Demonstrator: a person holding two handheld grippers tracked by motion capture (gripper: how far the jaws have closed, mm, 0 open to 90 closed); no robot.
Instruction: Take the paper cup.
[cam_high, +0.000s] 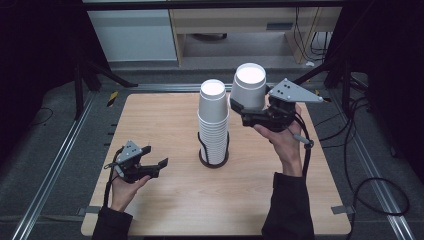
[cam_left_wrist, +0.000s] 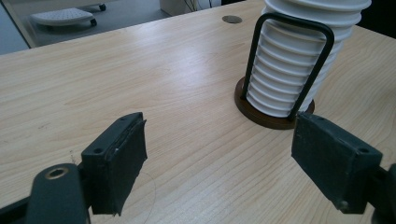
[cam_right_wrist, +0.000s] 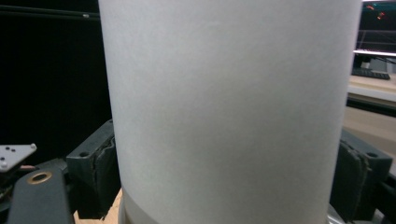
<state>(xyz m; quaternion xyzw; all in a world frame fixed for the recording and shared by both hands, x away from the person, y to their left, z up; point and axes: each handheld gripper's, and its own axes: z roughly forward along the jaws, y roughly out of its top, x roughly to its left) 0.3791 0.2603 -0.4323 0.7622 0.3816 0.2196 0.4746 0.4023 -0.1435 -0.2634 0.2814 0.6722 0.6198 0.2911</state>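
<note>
As seen from the high view:
Table: wooden table (cam_high: 165, 200), with a person's hands entering from the near edge.
Stack: white cup stack (cam_high: 213, 122) stands upright in a dark wire holder (cam_high: 213, 159) near the table's middle.
Right gripper: right gripper (cam_high: 245, 111) is raised above the table, just right of the stack's top, jaws closed on the lower wall of a single white cup (cam_high: 248, 85).
Cup: upright, mouth up, rim slightly higher than the stack's top; beside the stack, whether touching it cannot be told.
Left gripper: left gripper (cam_high: 154, 162) is low over the table, well left of the holder, jaws spread wide with nothing between them.

Left gripper view:
Jaws: two black jaws stand far apart over bare wood.
Stack: ribbed stack (cam_left_wrist: 294, 60) sits ahead and to the right, framed by a black wire loop of the holder (cam_left_wrist: 273, 122) on its round brown base; clear of both jaws.

Right gripper view:
Cup: white wall of the cup (cam_right_wrist: 229, 112) sits directly between the jaws.
Jaws: one pad presses each side of the cup.
</note>
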